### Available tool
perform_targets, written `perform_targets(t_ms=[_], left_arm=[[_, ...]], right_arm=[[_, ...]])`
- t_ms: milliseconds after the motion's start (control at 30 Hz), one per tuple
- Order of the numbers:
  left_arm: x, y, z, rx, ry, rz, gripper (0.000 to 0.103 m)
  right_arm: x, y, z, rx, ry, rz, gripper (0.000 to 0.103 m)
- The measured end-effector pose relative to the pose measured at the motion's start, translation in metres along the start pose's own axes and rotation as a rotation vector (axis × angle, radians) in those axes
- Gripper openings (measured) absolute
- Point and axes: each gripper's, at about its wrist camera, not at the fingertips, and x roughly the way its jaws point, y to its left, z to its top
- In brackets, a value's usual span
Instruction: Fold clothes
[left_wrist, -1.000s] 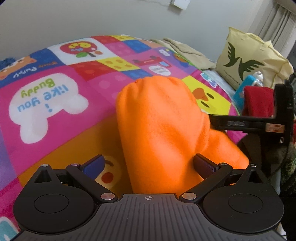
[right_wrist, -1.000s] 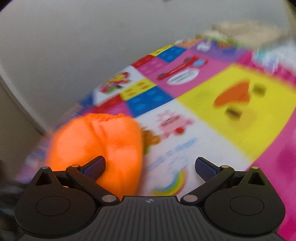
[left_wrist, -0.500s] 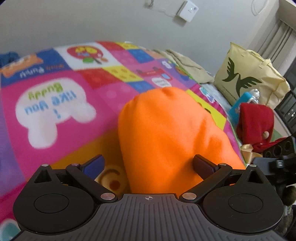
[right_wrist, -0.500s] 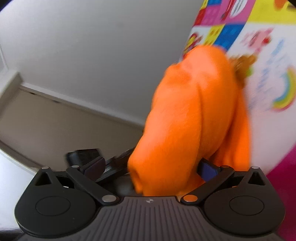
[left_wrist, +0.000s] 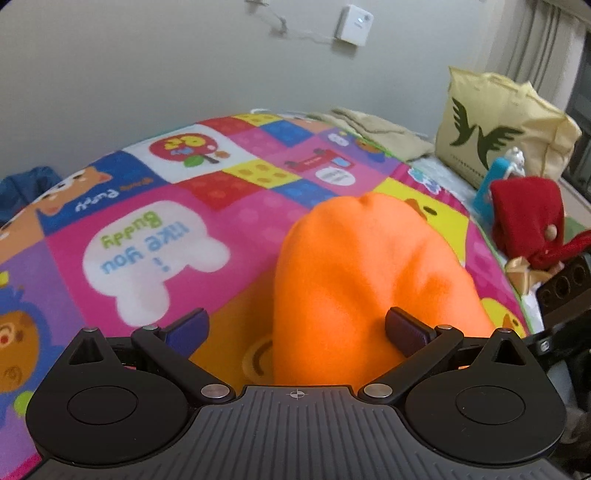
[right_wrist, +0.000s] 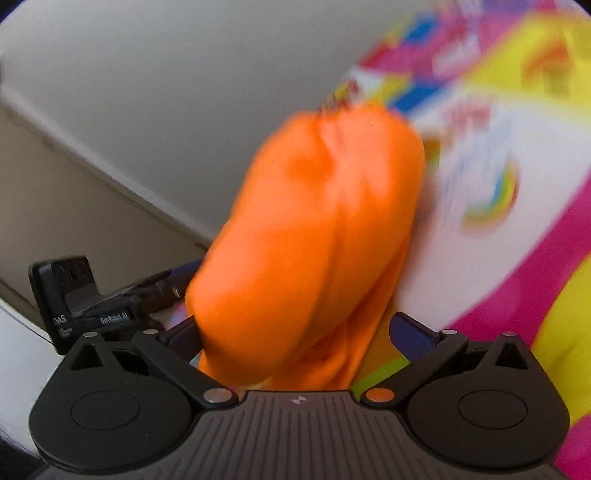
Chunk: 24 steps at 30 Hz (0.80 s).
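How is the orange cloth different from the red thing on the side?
The orange cloth is plain, bright orange and looks far bigger, right in front of the camera; the red thing is dark red and looks small, far off. The orange cloth lies on the colourful play mat; the red thing sits past the mat's right edge and has a round wooden button. Both look soft and fleecy.

Left gripper (left_wrist: 295, 328) fingers spread, orange garment (left_wrist: 365, 284) bunched between them, colourful patchwork blanket (left_wrist: 147, 221) beneath
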Motion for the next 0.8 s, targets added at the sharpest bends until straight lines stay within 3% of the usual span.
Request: perform_targets(t_ms=[133,267,567,667,767,800], left_arm=[[0.008,-0.009,-0.010,0.086,0.046,0.024,0.103],[0.025,-0.011,-0.018,0.089,0.086,0.062,0.103],[0.016,-0.012,-0.017,0.066,0.075,0.030,0.103],[0.018,-0.018,-0.016,0.082,0.071,0.021,0.103],[0.022,-0.021,-0.016,0.107,0.075,0.068,0.103],[0.022,-0.021,-0.016,0.112,0.074,0.082,0.103]], right_arm=[[-0.024,0.036,0.022,-0.199,-0.143,-0.173,0.103],[0.013,0.043,0.018,-0.357,-0.087,-0.486,0.103],[-0.006,0.025,0.000,-0.334,-0.058,-0.537,0.103],[-0.019,0.014,0.005,-0.280,-0.091,-0.450,0.103],[-0.024,0.023,0.004,-0.255,-0.090,-0.331,0.103],[-0.017,0.026,0.002,-0.278,-0.078,-0.353,0.103]])
